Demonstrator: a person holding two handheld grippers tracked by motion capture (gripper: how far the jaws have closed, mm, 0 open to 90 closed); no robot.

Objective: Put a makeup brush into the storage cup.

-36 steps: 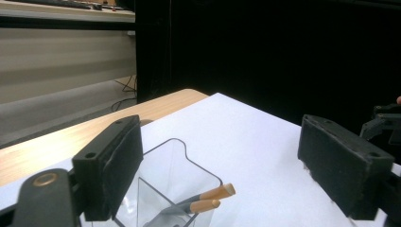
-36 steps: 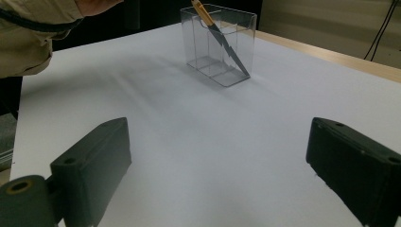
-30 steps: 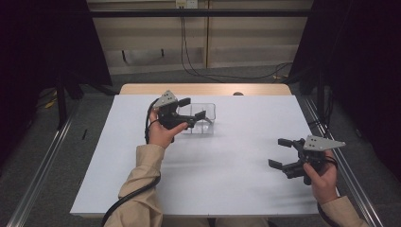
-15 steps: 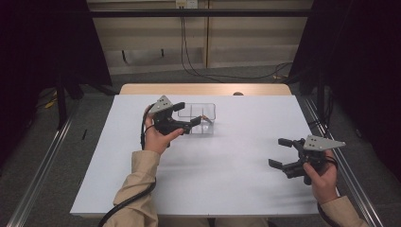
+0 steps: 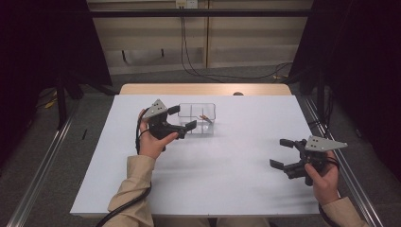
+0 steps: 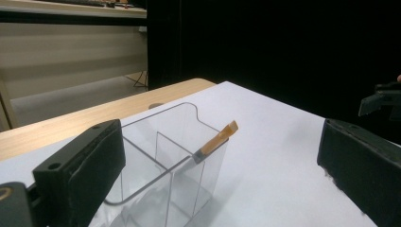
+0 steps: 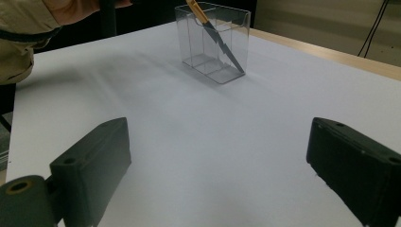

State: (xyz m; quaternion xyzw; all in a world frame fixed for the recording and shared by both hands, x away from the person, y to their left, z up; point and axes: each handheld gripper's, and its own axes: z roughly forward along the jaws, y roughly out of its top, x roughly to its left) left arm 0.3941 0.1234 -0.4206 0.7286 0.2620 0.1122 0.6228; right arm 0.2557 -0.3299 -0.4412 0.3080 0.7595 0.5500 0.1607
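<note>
Left gripper [image 5: 182, 118]: held level just left of the clear box [image 5: 197, 118], pointing right; its jaws have just been opening and stand wide apart, nothing between them.
Right gripper [image 5: 283, 153]: near right of the surface [image 5: 227, 179], pointing left, jaws spread, empty.
Knife [image 6: 215, 142]: leaning inside the box, orange handle up.

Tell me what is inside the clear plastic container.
The clear container has divided compartments. One holds a small knife leaning tilted, orange handle above the rim, grey blade down. The other compartments look empty.
</note>
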